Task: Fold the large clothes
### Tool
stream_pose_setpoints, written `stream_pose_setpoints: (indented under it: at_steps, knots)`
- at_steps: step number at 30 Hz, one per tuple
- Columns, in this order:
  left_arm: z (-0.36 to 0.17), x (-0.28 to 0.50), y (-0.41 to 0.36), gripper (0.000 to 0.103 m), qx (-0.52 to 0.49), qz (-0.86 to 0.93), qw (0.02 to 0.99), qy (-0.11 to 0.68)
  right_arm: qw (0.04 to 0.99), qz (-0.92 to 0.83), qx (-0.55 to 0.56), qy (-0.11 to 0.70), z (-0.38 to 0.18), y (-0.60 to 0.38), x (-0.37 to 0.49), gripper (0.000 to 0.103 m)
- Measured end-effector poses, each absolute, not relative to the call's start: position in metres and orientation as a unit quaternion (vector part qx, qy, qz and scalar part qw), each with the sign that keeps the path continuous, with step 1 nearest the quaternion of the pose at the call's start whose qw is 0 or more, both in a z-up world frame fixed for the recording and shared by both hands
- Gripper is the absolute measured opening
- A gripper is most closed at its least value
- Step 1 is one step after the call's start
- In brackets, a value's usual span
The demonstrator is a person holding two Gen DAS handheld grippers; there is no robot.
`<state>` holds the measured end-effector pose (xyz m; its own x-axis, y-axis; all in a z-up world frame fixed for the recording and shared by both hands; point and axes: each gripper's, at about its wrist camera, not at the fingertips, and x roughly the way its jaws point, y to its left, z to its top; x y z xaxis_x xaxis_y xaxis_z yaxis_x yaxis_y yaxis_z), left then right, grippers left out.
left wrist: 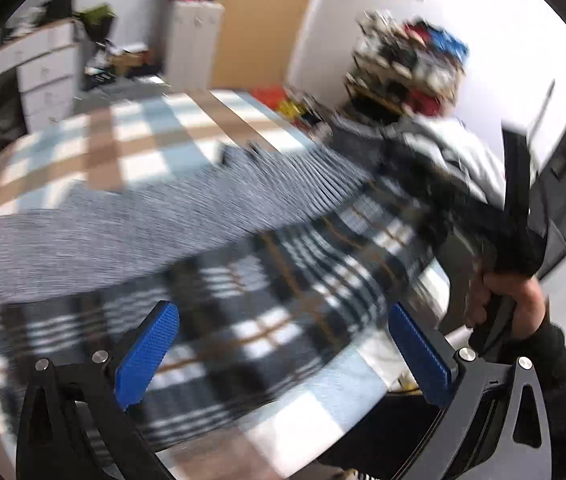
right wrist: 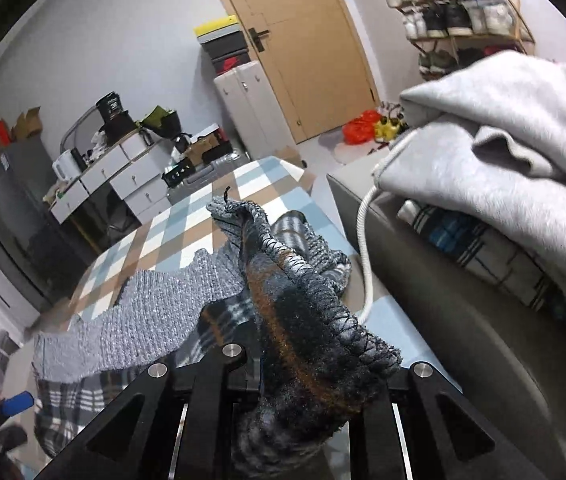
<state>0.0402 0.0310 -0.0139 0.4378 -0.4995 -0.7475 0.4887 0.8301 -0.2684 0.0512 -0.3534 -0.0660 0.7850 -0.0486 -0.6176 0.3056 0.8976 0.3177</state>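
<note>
1. Workpiece: a large dark plaid garment with a grey ribbed knit section [left wrist: 131, 224] lies partly spread over the bed covered in a blue, brown and white checked sheet [left wrist: 155, 120]. One end is lifted clear of the sheet; the rest drapes down to the near left.

2. Right gripper [right wrist: 283, 392]: its black fingers are closed on a bunched, overlock-stitched edge of the garment [right wrist: 307, 332]. The fabric fills the gap between them and hides the tips (so the exact contact line cannot be read).

3. Left gripper [left wrist: 283, 352]: its blue-padded fingers [left wrist: 147, 352] stand wide apart and hold nothing. The plaid cloth lies just beyond and below the pads, not between them. The left wrist view is motion-blurred.

4. Governing relation: the garment's long axis runs from the pinched edge at the far right, across the bed, toward the near left. The free grey knit end lies on the left gripper's side, making that gripper the nearer one for a second grasp.

5. Judged next requirement: the left gripper needs an edge or corner opposite the held end, so the cloth can be tensioned along its length before folding.

6. Adjacent items: a grey hooded sweatshirt with a white drawcord [right wrist: 503, 152] rests on a grey box [right wrist: 423, 280] at the right, just beside the raised edge; snagging the cord is a possible risk.
</note>
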Motion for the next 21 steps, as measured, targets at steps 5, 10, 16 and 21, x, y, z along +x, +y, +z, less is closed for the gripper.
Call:
stream_pose_setpoints:
  at_steps: [5, 10, 16, 21]
  knots:
    - [-0.060, 0.062, 0.014, 0.102, -0.024, -0.304, 0.795, 0.524, 0.924, -0.088, 0.207, 0.308, -0.065, -0.354, 0.053, 0.014]
    - [-0.065, 0.082, 0.016, 0.101, -0.071, -0.350, 0.762, 0.540, 0.926, -0.080, 0.198, 0.311, -0.067, -0.352, 0.054, 0.014]
    - [-0.031, 0.064, 0.043, 0.102, -0.070, -0.327, 0.789, 0.516, 0.920, -0.078, 0.217, 0.316, -0.071, -0.361, 0.053, 0.014]
    - [-0.017, 0.056, 0.109, 0.102, -0.028, -0.213, 0.845, 0.490, 0.915, -0.070, 0.238, 0.317, -0.072, -0.367, 0.052, 0.014]
